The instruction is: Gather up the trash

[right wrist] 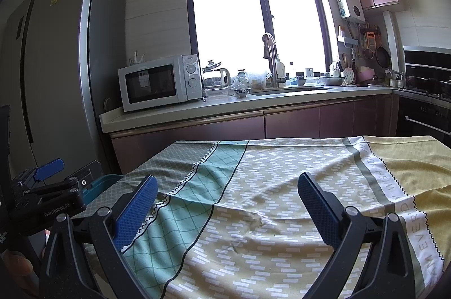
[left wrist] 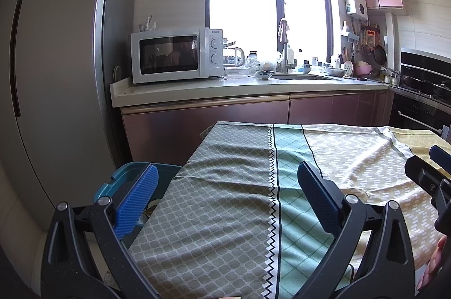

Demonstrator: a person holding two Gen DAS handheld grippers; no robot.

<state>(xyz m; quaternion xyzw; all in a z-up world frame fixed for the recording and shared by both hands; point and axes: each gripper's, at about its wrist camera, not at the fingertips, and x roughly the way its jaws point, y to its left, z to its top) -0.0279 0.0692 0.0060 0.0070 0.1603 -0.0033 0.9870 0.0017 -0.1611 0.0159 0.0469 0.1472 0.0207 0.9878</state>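
My left gripper (left wrist: 228, 200) is open and empty, held above the left part of a table covered with a patterned cloth (left wrist: 225, 186). A teal trash bin (left wrist: 124, 180) stands beside the table's left edge, partly behind my left finger; some scraps show inside it. My right gripper (right wrist: 228, 211) is open and empty over the middle of the cloth (right wrist: 282, 186). The bin's rim (right wrist: 98, 182) shows at the left in the right wrist view. No loose trash shows on the cloth. Each gripper appears at the edge of the other's view.
A tall grey fridge (left wrist: 56, 73) stands to the left. Behind the table runs a counter (left wrist: 225, 90) with a white microwave (left wrist: 172, 55), a kettle, bowls and a sink. An oven and stove (left wrist: 422, 90) are at the right.
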